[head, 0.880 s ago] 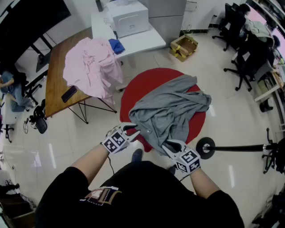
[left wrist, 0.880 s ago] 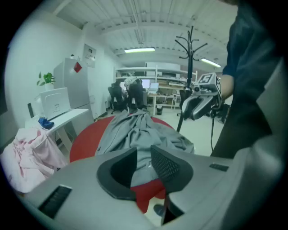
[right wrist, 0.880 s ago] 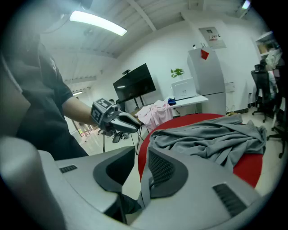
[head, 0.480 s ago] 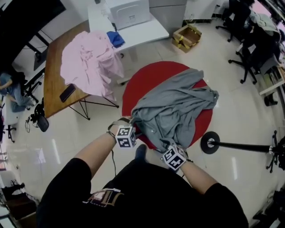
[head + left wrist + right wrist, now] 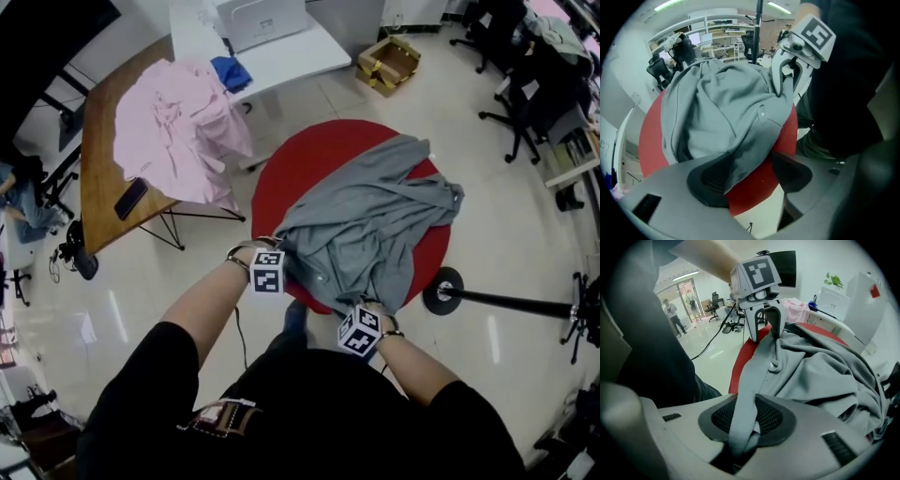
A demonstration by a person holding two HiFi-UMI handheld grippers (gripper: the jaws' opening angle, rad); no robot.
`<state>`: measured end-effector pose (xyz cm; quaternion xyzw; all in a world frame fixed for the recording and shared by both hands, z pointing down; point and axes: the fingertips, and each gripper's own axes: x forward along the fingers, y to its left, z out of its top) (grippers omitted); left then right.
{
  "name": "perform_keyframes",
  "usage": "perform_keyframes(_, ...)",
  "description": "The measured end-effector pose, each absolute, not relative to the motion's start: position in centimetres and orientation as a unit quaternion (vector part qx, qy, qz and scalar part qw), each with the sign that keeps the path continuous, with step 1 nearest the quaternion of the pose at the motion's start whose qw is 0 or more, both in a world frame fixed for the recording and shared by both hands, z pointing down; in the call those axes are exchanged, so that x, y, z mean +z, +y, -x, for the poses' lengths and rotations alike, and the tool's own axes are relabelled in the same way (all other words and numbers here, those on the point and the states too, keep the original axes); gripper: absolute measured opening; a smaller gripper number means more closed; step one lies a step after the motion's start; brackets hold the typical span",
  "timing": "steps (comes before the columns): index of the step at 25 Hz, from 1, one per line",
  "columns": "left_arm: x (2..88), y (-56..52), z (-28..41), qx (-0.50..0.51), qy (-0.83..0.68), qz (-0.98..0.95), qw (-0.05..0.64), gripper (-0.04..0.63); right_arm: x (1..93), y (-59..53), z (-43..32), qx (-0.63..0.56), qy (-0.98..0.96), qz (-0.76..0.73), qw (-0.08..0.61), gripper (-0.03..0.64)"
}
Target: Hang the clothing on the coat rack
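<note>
A grey shirt (image 5: 366,220) lies crumpled on a round red table (image 5: 281,187). My right gripper (image 5: 371,307) is at the shirt's near edge, shut on a strip of the grey fabric (image 5: 743,404) that runs down between its pads. My left gripper (image 5: 279,251) is at the shirt's near left edge. Its jaws stand open, and a fold of the shirt (image 5: 740,154) lies over the left pad (image 5: 712,180) without being pinched. The coat rack's round base (image 5: 442,289) stands on the floor right of the table, its pole (image 5: 511,302) running off to the right.
A wooden table (image 5: 98,187) at the left carries a pink garment (image 5: 173,122) and a dark phone (image 5: 130,198). Behind it is a white table (image 5: 300,61) with a printer and a blue cloth (image 5: 230,71). A cardboard box (image 5: 389,60) and office chairs (image 5: 525,84) stand further back.
Both grippers have drawn closer together along the shirt's near edge. The left one has turned and moved up against the fabric. The shirt's near edge has bunched slightly.
</note>
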<state>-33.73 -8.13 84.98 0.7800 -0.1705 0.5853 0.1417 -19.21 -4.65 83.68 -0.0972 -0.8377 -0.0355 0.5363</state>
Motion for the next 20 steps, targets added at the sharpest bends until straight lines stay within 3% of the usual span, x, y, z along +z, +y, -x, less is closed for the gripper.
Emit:
perform_keyframes(3, 85.0, -7.9, 33.5, 0.589, -0.162, -0.780, 0.134, 0.274, 82.5, -4.8, 19.2, -0.021, -0.842, 0.098, 0.530, 0.023)
perform_keyframes(5, 84.7, -8.1, 33.3, 0.589, -0.167, -0.781, 0.122, 0.224, 81.9, -4.6, 18.6, -0.007, -0.847, 0.097, 0.523, 0.018)
perform_keyframes(6, 84.4, -8.3, 33.1, 0.586, -0.173, -0.783, 0.115, 0.028, 81.4, -4.6, 18.4, 0.001, -0.852, 0.096, 0.515, 0.017)
perform_keyframes(7, 84.0, -8.4, 32.8, 0.581, -0.177, -0.787, 0.110, 0.012, 80.6, -4.5, 18.3, 0.009, -0.859, 0.096, 0.503, 0.017)
perform_keyframes(14, 74.6, -9.5, 28.5, 0.477, -0.200, -0.854, 0.057, 0.006, 70.4, -7.3, 16.4, 0.083, -0.919, 0.046, 0.382, 0.015)
perform_keyframes(20, 62.7, -11.2, 23.5, 0.361, -0.242, -0.900, 0.004, 0.006, 59.0, -11.6, 12.4, 0.112, -0.969, -0.021, 0.219, 0.015)
